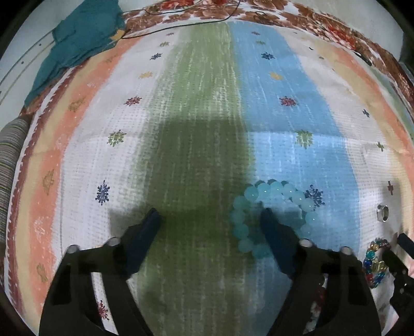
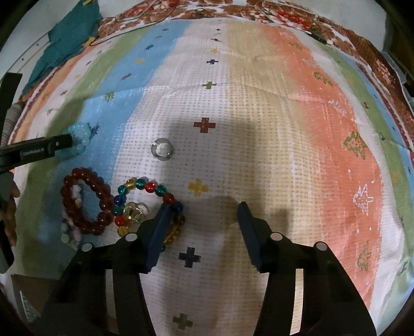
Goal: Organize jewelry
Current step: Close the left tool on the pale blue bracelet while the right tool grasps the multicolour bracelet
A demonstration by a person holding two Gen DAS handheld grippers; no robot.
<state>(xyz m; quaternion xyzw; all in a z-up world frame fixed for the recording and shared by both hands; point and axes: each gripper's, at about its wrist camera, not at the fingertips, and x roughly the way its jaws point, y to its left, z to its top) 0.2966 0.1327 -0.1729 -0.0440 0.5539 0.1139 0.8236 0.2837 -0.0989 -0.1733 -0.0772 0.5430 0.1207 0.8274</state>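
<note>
1. Left gripper [image 1: 209, 214], pointed steeply down at a striped woven cloth [image 1: 196, 108], had its jaws apart; its right finger [image 1: 271, 227] stood inside the loop of a pale aqua bead bracelet [image 1: 274, 191], the left finger over bare green stripe. Whether the finger touched the beads could not be told.
2. Right gripper [image 2: 204, 209], likewise pointed down, had its jaws apart with only bare white cloth between them; its left finger [image 2: 160, 227] overlapped the rim of a multicoloured glass-bead bracelet [image 2: 145, 184], so that bracelet lay outside the gap.
3. Inside the multicoloured bracelet's loop lay a small clear, gold-tinted ornament [image 2: 133, 212], its kind not readable.
4. Dark red bead bracelet [image 2: 85, 199] lay just left of the multicoloured one, touching or nearly touching it; a pastel bead strand [image 2: 71, 232] lay partly beneath and within it.
5. Clear ring [image 2: 161, 150] sat alone on the white stripe, apart from the bracelets; the left wrist view showed it at far right.
6. In the right wrist view, the left gripper's finger reached in from the left edge to the aqua bracelet.
7. Teal fabric [image 1: 77, 44] lay bunched at the cloth's far left corner, beside a floral bedcover [image 1: 297, 15] crossed by a thin dark cord [image 1: 181, 24].
8. At the right wrist view's left edge a person's fingers [image 2: 10, 212] showed.
</note>
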